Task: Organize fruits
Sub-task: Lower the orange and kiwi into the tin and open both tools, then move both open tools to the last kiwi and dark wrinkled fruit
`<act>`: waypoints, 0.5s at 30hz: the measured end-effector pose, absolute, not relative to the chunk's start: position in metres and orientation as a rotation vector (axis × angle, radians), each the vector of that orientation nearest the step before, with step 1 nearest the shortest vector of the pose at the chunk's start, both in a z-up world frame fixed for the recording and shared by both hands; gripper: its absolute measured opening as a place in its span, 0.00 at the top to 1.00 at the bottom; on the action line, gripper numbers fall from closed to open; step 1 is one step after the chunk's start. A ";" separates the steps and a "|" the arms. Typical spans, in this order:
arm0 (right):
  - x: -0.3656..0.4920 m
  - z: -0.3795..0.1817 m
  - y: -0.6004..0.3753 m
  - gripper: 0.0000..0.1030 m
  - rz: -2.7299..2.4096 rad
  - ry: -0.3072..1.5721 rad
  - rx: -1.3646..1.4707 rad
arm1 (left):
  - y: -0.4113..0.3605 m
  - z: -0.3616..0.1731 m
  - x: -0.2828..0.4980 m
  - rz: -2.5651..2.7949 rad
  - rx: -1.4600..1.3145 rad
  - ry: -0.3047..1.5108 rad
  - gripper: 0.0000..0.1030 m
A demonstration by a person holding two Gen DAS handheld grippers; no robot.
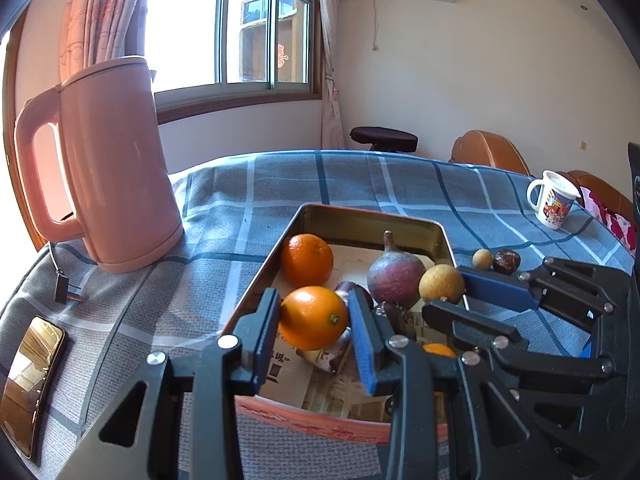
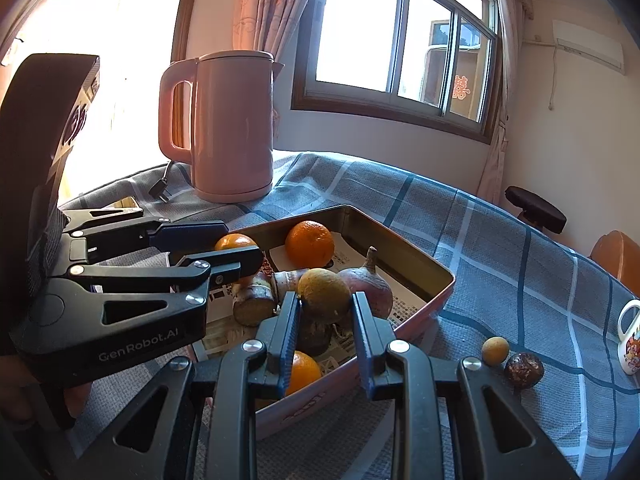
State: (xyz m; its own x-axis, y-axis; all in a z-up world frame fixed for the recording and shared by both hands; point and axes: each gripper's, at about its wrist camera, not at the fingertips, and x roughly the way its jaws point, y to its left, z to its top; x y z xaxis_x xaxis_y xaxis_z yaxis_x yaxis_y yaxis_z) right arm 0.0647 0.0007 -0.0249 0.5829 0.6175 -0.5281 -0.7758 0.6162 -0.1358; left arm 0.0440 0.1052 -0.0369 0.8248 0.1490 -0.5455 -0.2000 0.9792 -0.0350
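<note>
A pink metal tray (image 1: 372,216) (image 2: 420,292) lined with newspaper sits on the checked cloth. My left gripper (image 1: 314,314) is shut on an orange (image 1: 314,317) and holds it over the tray's near end; it shows from the side in the right wrist view (image 2: 236,246). My right gripper (image 2: 325,300) is shut on a yellow-brown round fruit (image 2: 324,290) (image 1: 441,283) above the tray. In the tray lie another orange (image 1: 306,259) (image 2: 310,243), a purple fruit with a stem (image 1: 395,276) (image 2: 370,280), cut sugarcane pieces (image 2: 256,300) and a third orange (image 2: 302,372).
A small yellow fruit (image 2: 495,351) (image 1: 482,259) and a dark brown fruit (image 2: 524,370) (image 1: 506,261) lie on the cloth right of the tray. A pink kettle (image 1: 116,168) (image 2: 234,128) with plug stands back left, a phone (image 1: 34,380) at left, a mug (image 1: 554,200) at right.
</note>
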 end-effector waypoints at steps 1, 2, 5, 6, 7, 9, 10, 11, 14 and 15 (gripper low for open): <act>0.065 -0.025 0.001 0.73 0.837 0.464 -0.376 | 0.105 -0.037 0.044 0.186 -0.091 0.573 0.64; 0.065 -0.025 0.002 0.72 0.838 0.467 -0.377 | 0.104 -0.037 0.044 0.187 -0.089 0.573 0.64; 0.065 -0.027 0.003 0.71 0.840 0.474 -0.382 | 0.102 -0.036 0.045 0.192 -0.076 0.575 0.60; 0.065 -0.027 0.004 0.68 0.835 0.476 -0.385 | 0.102 -0.036 0.045 0.200 -0.075 0.574 0.59; 0.066 -0.027 0.004 0.65 0.826 0.477 -0.384 | 0.103 -0.036 0.044 0.205 -0.079 0.572 0.57; 0.067 -0.027 0.001 0.60 0.820 0.476 -0.370 | 0.107 -0.035 0.042 0.217 -0.093 0.563 0.50; 0.068 -0.026 0.000 0.57 0.817 0.475 -0.358 | 0.109 -0.035 0.041 0.225 -0.101 0.555 0.43; 0.068 -0.025 -0.003 0.53 0.814 0.473 -0.345 | 0.110 -0.034 0.039 0.234 -0.109 0.547 0.39; 0.070 -0.022 -0.013 0.46 0.802 0.463 -0.301 | 0.111 -0.032 0.034 0.238 -0.115 0.519 0.25; 0.071 -0.021 -0.017 0.46 0.788 0.458 -0.301 | 0.110 -0.031 0.032 0.240 -0.105 0.507 0.23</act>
State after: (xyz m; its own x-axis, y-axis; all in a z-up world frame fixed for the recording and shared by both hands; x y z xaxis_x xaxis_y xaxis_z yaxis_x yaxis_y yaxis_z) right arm 0.0710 -0.0166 -0.0213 0.6159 0.6085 -0.5005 -0.7360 0.6709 -0.0901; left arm 0.0320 0.1095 -0.0307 0.8470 0.2014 -0.4920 -0.2534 0.9665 -0.0406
